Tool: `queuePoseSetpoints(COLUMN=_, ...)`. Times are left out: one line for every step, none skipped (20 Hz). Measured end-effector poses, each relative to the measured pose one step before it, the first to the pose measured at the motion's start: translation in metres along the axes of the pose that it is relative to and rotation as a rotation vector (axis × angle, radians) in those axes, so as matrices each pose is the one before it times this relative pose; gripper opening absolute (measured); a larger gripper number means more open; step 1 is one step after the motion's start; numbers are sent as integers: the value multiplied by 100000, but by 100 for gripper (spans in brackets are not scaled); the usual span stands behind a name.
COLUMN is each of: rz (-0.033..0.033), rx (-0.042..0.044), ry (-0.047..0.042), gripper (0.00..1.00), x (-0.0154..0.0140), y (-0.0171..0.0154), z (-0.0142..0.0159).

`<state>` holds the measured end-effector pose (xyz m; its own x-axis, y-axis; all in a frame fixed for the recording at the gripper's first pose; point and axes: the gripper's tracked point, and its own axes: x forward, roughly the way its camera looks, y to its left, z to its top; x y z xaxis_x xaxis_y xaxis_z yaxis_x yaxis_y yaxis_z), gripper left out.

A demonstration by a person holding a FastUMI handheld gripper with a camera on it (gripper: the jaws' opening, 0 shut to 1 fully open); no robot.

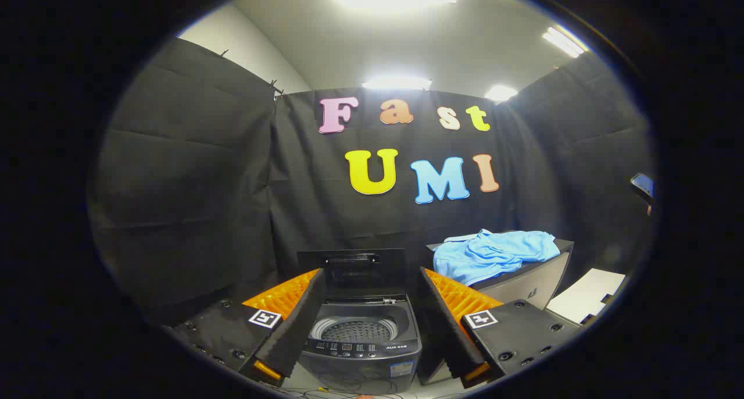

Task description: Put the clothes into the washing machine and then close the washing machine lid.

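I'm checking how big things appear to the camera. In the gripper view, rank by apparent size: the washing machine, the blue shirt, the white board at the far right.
Largest to smallest:
1. Washing machine, lid up, seen between the open claw fingers.
2. Blue shirt on the cabinet; it lies farther off, so this order is unsure.
3. White board.

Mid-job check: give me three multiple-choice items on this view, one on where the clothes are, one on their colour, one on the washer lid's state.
1. Where is the garment?
A. inside the drum
B. on the table beside the washing machine
C. between the fingers

2. What colour is it?
A. light blue
B. red
C. white

3. How is the lid?
A. shut
B. raised
C. removed and lying flat

Answers: B, it lies on the table beyond the gripper, whose fingers are apart and hold nothing; A, the cloth is light blue; B, the lid stands up behind the washing machine, its drum exposed.
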<state>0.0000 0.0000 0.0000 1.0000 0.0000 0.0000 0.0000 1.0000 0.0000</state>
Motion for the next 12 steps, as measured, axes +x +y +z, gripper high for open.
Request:
queuePoseSetpoints(rz=338, rx=-57, ry=108, gripper=98, x=114, y=-6, z=-45)
queuePoseSetpoints(rz=119, rx=-233, ry=62, gripper=98, x=88, y=-90, z=-74)
queuePoseSetpoints(rz=225, rx=-203, ry=156, gripper=98, x=65, y=-65, z=7)
queuePoseSetpoints(rz=164, rx=-182, ry=28, gripper=98, x=-33, y=-65, z=-78)
queuePoseSetpoints(rz=215, rx=49, ry=2, gripper=98, x=28, y=-33, z=-25)
queuePoseSetpoints(rz=89, rx=39, ry=-58, gripper=98, x=-29, y=-31, z=-24)
queuePoseSetpoints(rz=170, rx=14, ry=-136, gripper=98, x=79, y=-68, z=62)
queuePoseSetpoints(rz=75, rx=-24, ry=12, gripper=98, x=44, y=32, z=21)
queuePoseSetpoints(rz=242, rx=-12, ry=16, gripper=98, x=45, y=60, z=68)
queuePoseSetpoints(rz=95, rx=37, ry=90, gripper=98, x=-4, y=-5, z=-236)
queuePoseSetpoints(rz=196, rx=142, ry=91, gripper=98, x=68, y=-14, z=-40)
queuePoseSetpoints(rz=148, rx=111, ry=19, gripper=98, x=-41, y=164, z=12)
